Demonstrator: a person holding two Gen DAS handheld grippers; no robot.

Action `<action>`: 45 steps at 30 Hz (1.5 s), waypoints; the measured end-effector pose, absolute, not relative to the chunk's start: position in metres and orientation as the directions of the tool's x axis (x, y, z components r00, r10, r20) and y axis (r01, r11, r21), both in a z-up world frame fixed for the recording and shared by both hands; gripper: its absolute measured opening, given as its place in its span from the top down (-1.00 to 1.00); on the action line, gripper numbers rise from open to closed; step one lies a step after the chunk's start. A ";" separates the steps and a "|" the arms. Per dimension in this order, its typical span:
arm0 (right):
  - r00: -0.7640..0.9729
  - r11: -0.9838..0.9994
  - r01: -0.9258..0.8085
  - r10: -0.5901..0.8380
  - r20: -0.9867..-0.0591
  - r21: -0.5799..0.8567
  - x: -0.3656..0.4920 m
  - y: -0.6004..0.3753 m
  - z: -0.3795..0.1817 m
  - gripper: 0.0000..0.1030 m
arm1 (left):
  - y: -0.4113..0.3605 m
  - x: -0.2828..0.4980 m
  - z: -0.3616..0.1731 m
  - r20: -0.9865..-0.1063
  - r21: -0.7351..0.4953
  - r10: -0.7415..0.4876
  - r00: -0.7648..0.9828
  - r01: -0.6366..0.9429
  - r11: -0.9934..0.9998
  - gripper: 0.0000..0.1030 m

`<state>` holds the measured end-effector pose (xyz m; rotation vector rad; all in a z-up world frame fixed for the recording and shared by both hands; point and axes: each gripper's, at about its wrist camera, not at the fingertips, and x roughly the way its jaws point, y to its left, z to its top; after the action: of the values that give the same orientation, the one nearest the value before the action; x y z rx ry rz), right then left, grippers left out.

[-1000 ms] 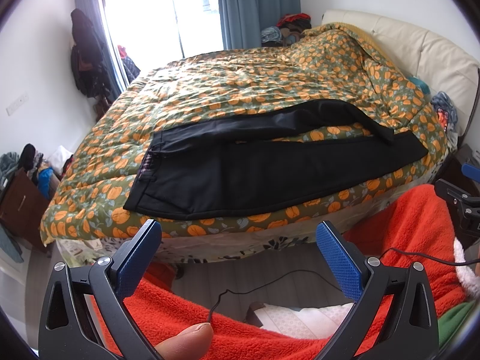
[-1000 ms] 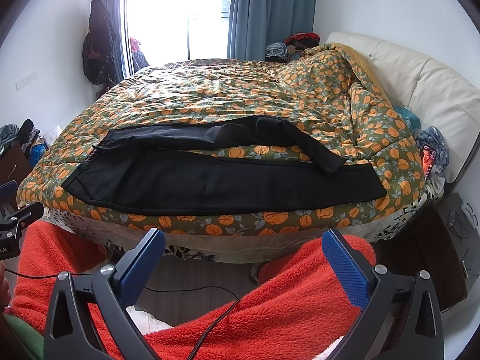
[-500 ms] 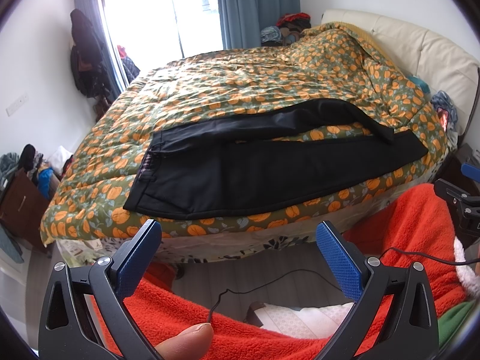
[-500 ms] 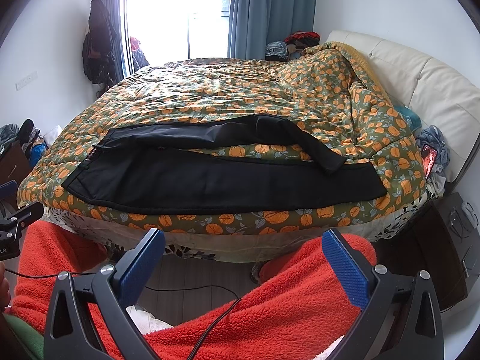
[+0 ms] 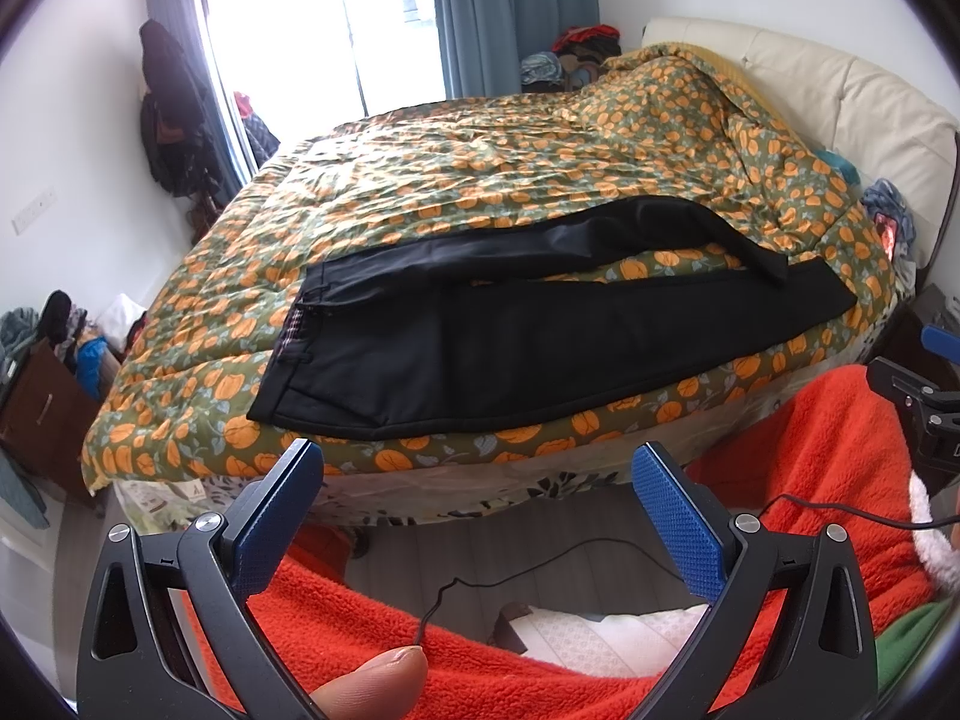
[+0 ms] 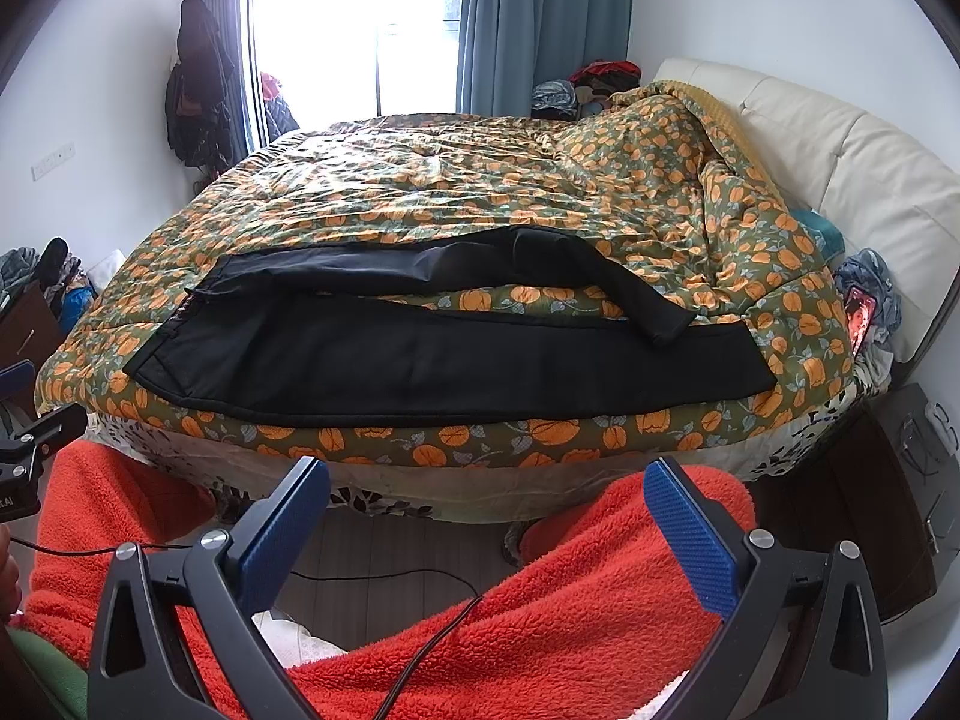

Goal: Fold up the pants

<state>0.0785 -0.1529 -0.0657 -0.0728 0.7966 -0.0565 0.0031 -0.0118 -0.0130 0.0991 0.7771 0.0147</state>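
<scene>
Black pants (image 5: 540,342) lie flat along the near edge of the bed, waistband to the left, legs running right. The far leg bends and its cuff rests across the near leg. They also show in the right wrist view (image 6: 456,354). My left gripper (image 5: 477,468) is open and empty, held back from the bed over red fleece legs. My right gripper (image 6: 486,483) is open and empty, also short of the bed edge. The right gripper's body shows at the right edge of the left wrist view (image 5: 924,408).
The bed has a green quilt with orange pumpkins (image 6: 468,192) and a cream headboard (image 6: 840,144) at right. A dark nightstand (image 6: 888,516) stands at right. A black cable (image 5: 540,570) runs over the floor. Clothes clutter lies at left (image 5: 54,336).
</scene>
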 end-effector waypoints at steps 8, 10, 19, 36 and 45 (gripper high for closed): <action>0.697 0.996 0.023 -0.078 -0.713 -0.086 0.079 -0.153 -0.066 -1.00 | -0.010 0.001 -0.017 -0.694 0.101 0.051 0.718 0.027 0.995 -0.99; 0.697 0.996 0.023 -0.077 -0.713 -0.086 0.079 -0.154 -0.066 -1.00 | -0.008 0.000 -0.018 -0.694 0.101 0.049 0.719 0.029 0.995 -0.99; 0.694 0.996 0.024 -0.076 -0.715 -0.083 0.080 -0.154 -0.065 -1.00 | -0.008 -0.001 -0.010 -0.683 0.102 0.036 0.730 0.047 0.994 -0.99; 0.693 0.996 0.022 -0.075 -0.717 -0.082 0.080 -0.154 -0.067 -1.00 | -0.011 0.000 -0.009 -0.681 0.106 0.038 0.731 0.047 0.993 -0.99; 0.692 0.996 0.021 -0.074 -0.718 -0.082 0.081 -0.155 -0.067 -1.00 | -0.011 0.000 -0.009 -0.682 0.107 0.037 0.730 0.049 0.993 -0.99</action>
<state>0.0809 -0.1545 -0.0667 -0.0686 0.8051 -0.0532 -0.0003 -0.0107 -0.0086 0.1201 0.7523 -0.0061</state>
